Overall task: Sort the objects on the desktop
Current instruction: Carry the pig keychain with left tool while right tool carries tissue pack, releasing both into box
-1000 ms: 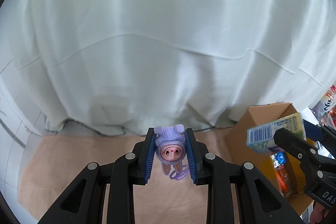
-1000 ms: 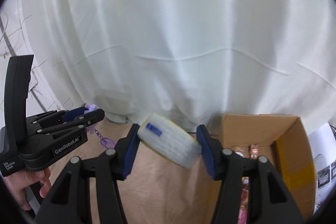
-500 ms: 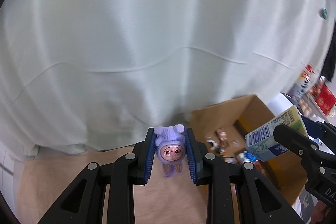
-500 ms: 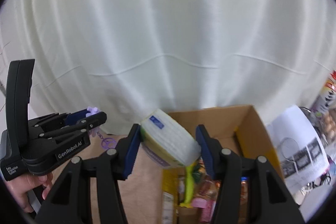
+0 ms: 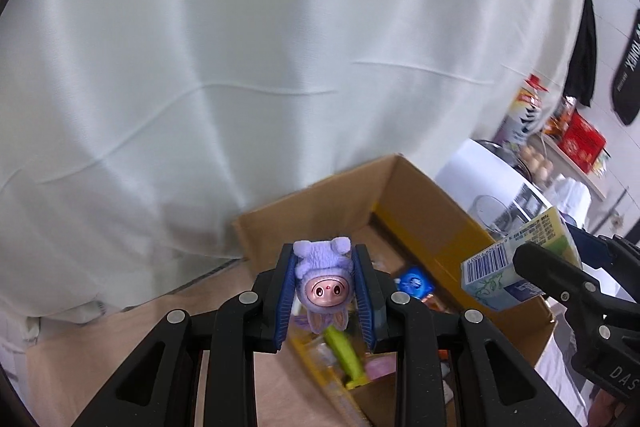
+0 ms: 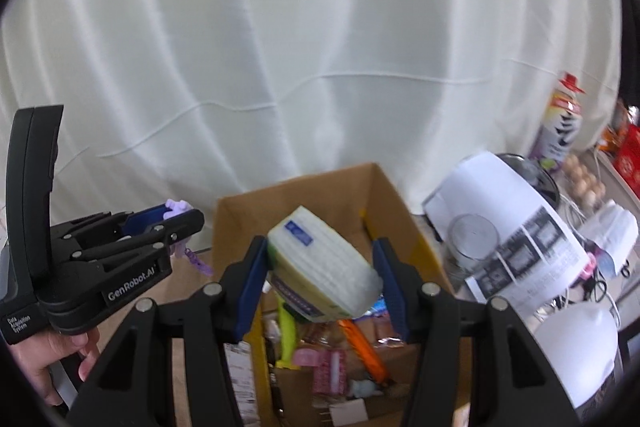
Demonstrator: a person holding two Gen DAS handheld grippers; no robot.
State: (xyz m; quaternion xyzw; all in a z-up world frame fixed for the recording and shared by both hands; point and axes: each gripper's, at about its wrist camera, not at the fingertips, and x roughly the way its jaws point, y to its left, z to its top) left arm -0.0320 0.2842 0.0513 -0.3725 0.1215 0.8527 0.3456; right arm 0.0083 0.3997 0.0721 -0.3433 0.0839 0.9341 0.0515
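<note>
Both grippers now over cardboard box [image 6: 304, 195]; left fingers [image 5: 362, 291] clamp purple toy [image 5: 324, 281], right fingers [image 6: 250, 287] grip barcoded carton [image 6: 324, 267].

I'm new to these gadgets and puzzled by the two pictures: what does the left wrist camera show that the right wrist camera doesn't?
Only the left wrist view shows the pink face of the small purple plush keychain doll held in the left gripper, and the barcode on the yellow-green drink carton.

Only the right wrist view shows the person's hand and the carton's white side.

Both show the open brown cardboard box and white curtain.
</note>
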